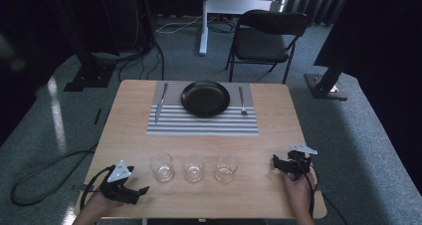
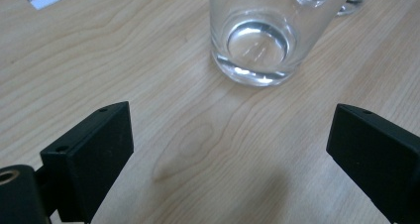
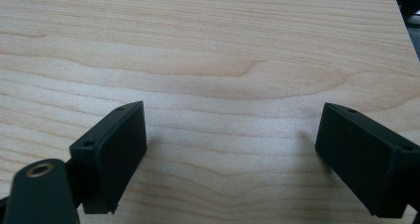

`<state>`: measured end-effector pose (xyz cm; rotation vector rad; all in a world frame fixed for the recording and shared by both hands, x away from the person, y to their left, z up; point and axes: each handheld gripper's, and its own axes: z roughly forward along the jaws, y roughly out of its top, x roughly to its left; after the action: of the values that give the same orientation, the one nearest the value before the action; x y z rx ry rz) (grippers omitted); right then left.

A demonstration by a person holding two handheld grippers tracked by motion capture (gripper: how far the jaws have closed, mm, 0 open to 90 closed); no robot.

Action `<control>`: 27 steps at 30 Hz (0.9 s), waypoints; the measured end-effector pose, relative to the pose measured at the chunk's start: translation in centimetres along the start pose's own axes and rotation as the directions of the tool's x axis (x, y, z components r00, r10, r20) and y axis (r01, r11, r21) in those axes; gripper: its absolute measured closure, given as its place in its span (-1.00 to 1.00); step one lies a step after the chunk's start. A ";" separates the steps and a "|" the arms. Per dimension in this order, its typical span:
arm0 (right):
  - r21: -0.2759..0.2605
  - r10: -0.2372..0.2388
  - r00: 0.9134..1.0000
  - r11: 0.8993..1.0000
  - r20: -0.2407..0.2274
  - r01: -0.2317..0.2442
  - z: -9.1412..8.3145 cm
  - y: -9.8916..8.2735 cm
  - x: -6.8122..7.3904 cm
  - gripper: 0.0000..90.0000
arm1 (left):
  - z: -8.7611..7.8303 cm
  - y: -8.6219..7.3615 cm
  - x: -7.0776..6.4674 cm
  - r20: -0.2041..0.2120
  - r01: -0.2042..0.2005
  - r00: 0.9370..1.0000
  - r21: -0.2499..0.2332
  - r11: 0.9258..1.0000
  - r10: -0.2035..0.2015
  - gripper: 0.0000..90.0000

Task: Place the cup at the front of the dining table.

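Left claw (image 1: 142,190): jaws apart, nothing between, aimed at the left glass (image 1: 162,167), likely lining up a grasp.
Left glass: upright, empty, nearest of three in a row before the placemat (image 1: 201,128).
Right claw (image 1: 275,164): jaws apart over bare table (image 1: 278,120), right of the row.
Writing: none legible.

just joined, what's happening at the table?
A person sits at a wooden table with a gripper in each hand. The left gripper is open, holds nothing, and points at the nearest of three empty glasses lined up along the near side, with a gap between them. The right gripper is open over bare wood at the other end of the row. Farther back, a striped placemat carries a black plate, a knife and a fork.
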<state>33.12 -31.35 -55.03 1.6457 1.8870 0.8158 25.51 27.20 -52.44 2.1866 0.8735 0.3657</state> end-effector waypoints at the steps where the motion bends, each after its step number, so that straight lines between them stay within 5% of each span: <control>1: 0.000 0.000 1.000 1.000 0.000 0.000 0.0 0.0 0.0 -0.74 | 0.1 0.1 -0.1 0.003 0.003 1.000 -0.005 1.000 -0.003 -0.90; 20: 0.000 0.000 1.000 1.000 0.000 0.000 0.0 0.0 0.0 -0.74 | 2.5 1.6 -1.5 0.049 -0.033 0.998 -0.006 0.999 0.033 -0.90; 27: 0.000 0.000 1.000 1.000 0.000 0.000 0.0 0.0 0.0 -0.74 | 2.8 2.2 -1.5 0.057 -0.025 0.998 -0.043 0.999 0.028 -0.90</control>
<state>33.12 -31.36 -55.03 1.6455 1.8869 0.8153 26.86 23.59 -52.77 2.1610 0.7992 0.3301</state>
